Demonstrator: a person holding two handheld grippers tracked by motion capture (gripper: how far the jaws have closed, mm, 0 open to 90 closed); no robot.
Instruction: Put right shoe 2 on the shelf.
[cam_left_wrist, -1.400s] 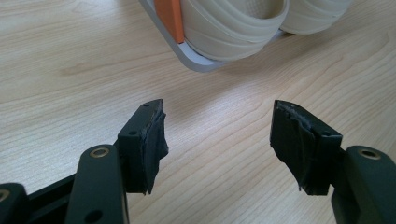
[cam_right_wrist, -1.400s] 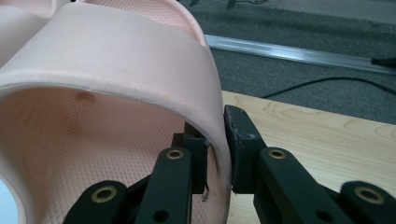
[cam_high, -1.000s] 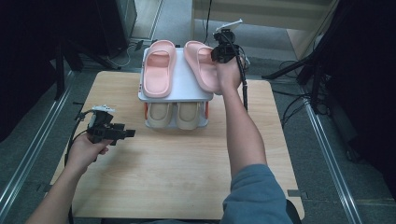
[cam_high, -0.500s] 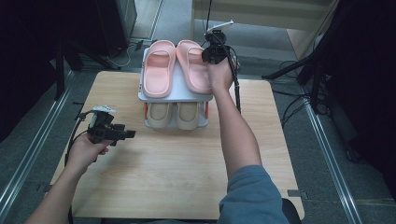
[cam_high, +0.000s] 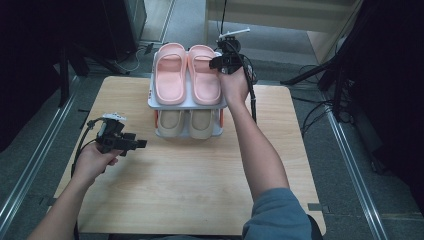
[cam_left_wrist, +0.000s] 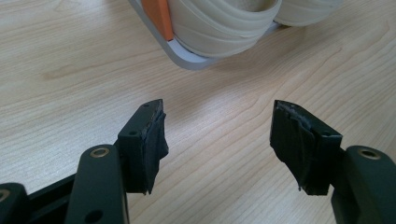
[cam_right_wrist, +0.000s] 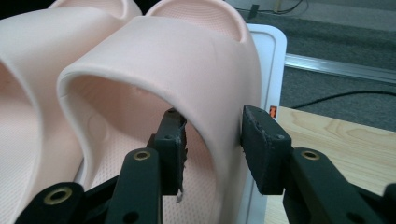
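- right gripper straddles the side of the strap of the right-hand pink foam slide slipper; one jaw inside under the strap, other jaw outside against the slipper's outer edge
- jaws look closed onto the strap wall, both pads touching or almost touching the foam; grasping the slipper
- in the high view the right gripper sits at the far right edge of the top shelf, hand behind it, forearm reaching across the table from the bottom
- that slipper lies flat on the top of the small white two-tier plastic shoe rack, toe pointing away from the person
- second pink foam slipper lies just beside it on the left, sides touching or nearly so, same direction
- white edge of the rack top shows just right of the gripped slipper in the right gripper view, orange mark on it
- left gripper is released, jaws wide apart, nothing between them, bare wood underneath
- left gripper held low over the left part of the light wooden table, well apart from the rack, pointing right toward it
- pair of beige slide slippers sits on the lower shelf, heels toward the person
- left gripper view shows the beige slipper heel and grey rack base with an orange post, ahead of the open jaws
- grey floor and cables around the table
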